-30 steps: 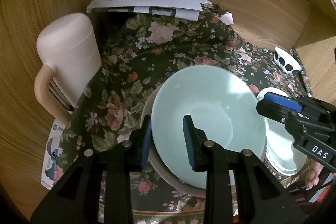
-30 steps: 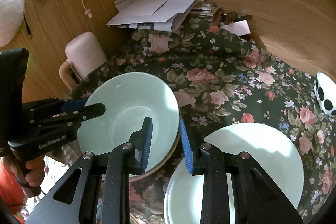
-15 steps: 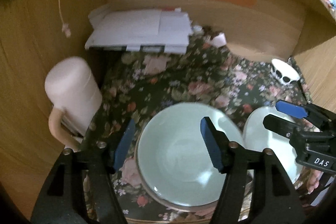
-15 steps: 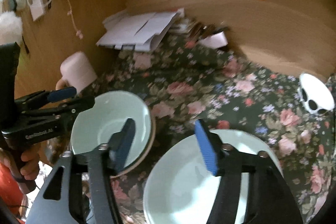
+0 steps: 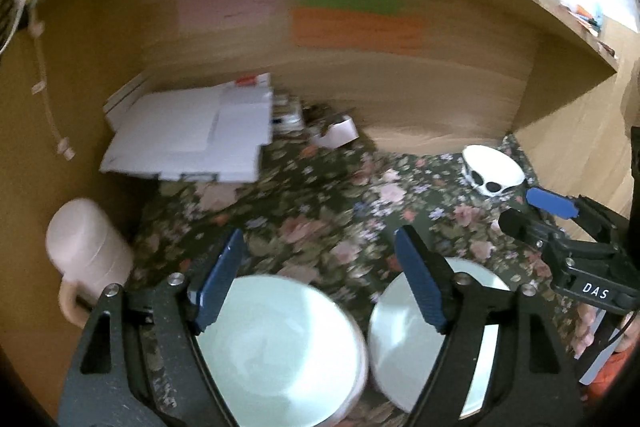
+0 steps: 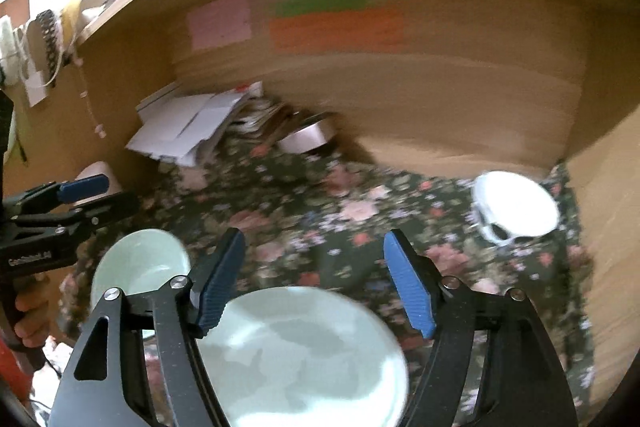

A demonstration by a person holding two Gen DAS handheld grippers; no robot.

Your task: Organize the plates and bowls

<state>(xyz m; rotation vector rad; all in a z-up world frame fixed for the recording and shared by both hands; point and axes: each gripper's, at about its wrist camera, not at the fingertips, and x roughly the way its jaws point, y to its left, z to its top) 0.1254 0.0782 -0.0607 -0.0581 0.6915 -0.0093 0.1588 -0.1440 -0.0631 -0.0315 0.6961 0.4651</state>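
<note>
The left tongs (image 5: 320,283) are seen spread wide apart, with nothing held between the blue pads (image 5: 218,287); they are raised above the pale green bowl (image 5: 276,351), and no contact with it is visible. The bowl rests on the flowered cloth (image 5: 320,211) covering the surface, apparently nested in a second bowl whose beige rim shows at its right edge. Just beside it, to the right, the pale green plate (image 5: 404,331) is laid flat on the cloth.

The right tongs (image 6: 312,279) are likewise held wide open and empty, poised over the same plate (image 6: 304,355) without touching it. In the right wrist view the bowl (image 6: 140,267) is seen to the left of the plate, below the left tongs' tip.

A small white dish with black spots (image 5: 492,171) stands well apart, at the far right of the cloth near the wooden wall. A pink mug (image 5: 86,259) is placed at the left edge, and a pile of white papers (image 5: 192,135) lies at the back. Both views are blurred.
</note>
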